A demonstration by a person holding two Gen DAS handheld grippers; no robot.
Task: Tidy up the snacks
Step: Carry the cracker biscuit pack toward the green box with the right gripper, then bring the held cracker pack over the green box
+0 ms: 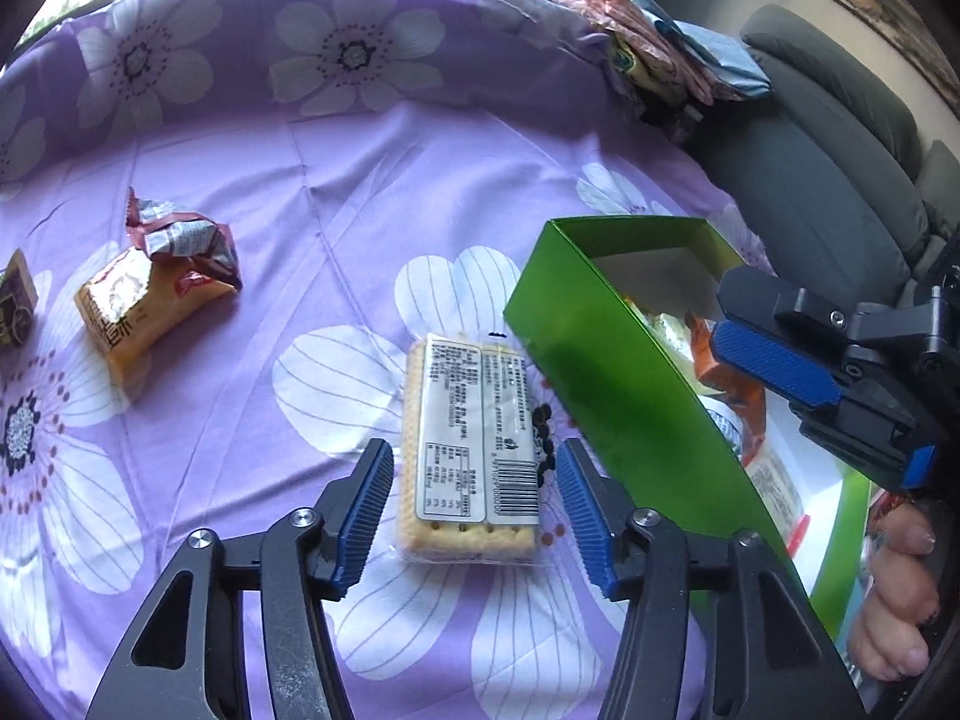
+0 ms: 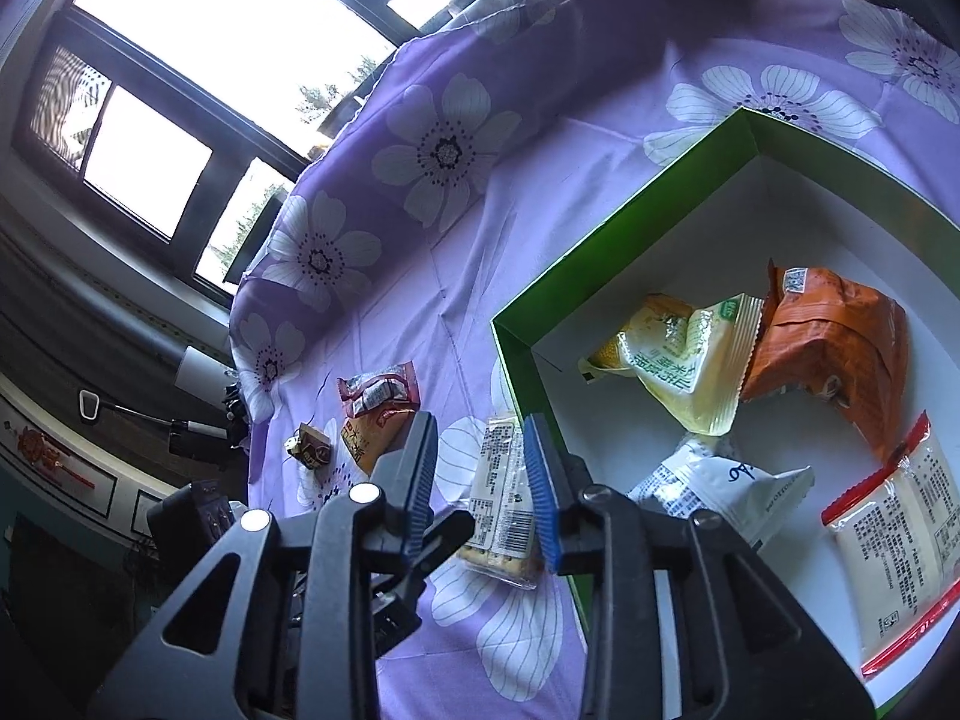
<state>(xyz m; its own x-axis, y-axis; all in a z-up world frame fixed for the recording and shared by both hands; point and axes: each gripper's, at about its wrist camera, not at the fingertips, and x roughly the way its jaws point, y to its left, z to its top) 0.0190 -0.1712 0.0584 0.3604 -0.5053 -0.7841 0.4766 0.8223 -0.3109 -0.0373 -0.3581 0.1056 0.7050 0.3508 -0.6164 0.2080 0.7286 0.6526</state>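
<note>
A clear cracker packet (image 1: 471, 444) lies label up on the purple flowered cloth (image 1: 300, 180). My left gripper (image 1: 474, 513) is open and straddles the packet's near end, with a gap at each blue pad. To its right stands the green box (image 1: 600, 372), white inside. My right gripper (image 2: 480, 486) hovers over the box's near corner, jaws slightly apart and empty. In the box (image 2: 630, 216) lie a yellow packet (image 2: 678, 360), an orange packet (image 2: 828, 348), a white packet (image 2: 720, 480) and a red-edged clear packet (image 2: 894, 540).
On the cloth at the left lie an orange-yellow packet (image 1: 120, 312), a crumpled red wrapper (image 1: 180, 240) and a small brown packet (image 1: 15, 300). A heap of wrappers (image 1: 660, 54) sits at the back right beside a grey seat (image 1: 840, 180). A person's fingers (image 1: 894, 600) show lower right.
</note>
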